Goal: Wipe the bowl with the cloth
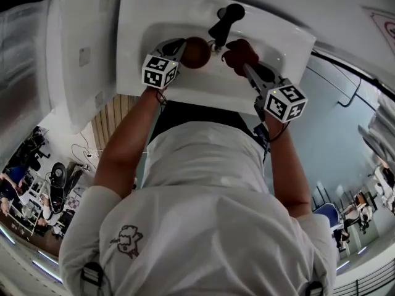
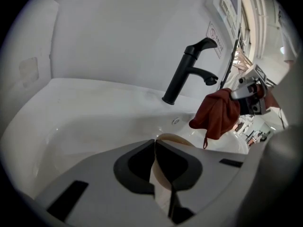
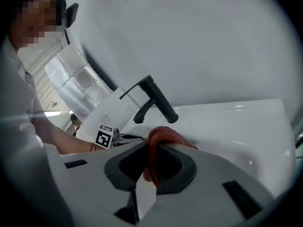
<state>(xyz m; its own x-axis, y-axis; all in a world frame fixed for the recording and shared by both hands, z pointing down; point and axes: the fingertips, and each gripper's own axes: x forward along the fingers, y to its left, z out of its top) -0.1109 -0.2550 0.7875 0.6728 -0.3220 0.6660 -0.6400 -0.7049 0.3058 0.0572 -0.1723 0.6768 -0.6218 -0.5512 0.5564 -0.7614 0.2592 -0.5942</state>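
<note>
Pinching the rim of the bowl [image 2: 173,138], the left gripper [image 2: 155,143] is seen with its jaws pressed nearly together, with only the thin wall of the bowl between the pads. The bowl, brown outside and pale inside, is held just ahead of that gripper, over the basin of the white sink [image 1: 142,36] and near the black tap [image 1: 225,20]. The right gripper [image 3: 154,148] is clamped on a fold of the red cloth [image 3: 163,136]. The rest of the cloth is bunched beyond the jaw tips and hangs loose below them. From the left gripper, the cloth is seen ahead and to the right, near the bowl but apart from it; no contact between the two is shown.

The bowl is judged to be stiff, light and smooth, so it may slip or swing in a grip taken at one point on the rim. It could also be chipped if knocked against the tap or the sink. A firm hold at the rim, as taken now, is thought right, with the open side turned toward the right gripper. The cloth is soft and limp and gives no resistance. It is best held by a thick gathered fold, so that a padded wad is left ahead of the jaws to be pressed into the bowl. Wiping is judged not yet begun.
</note>
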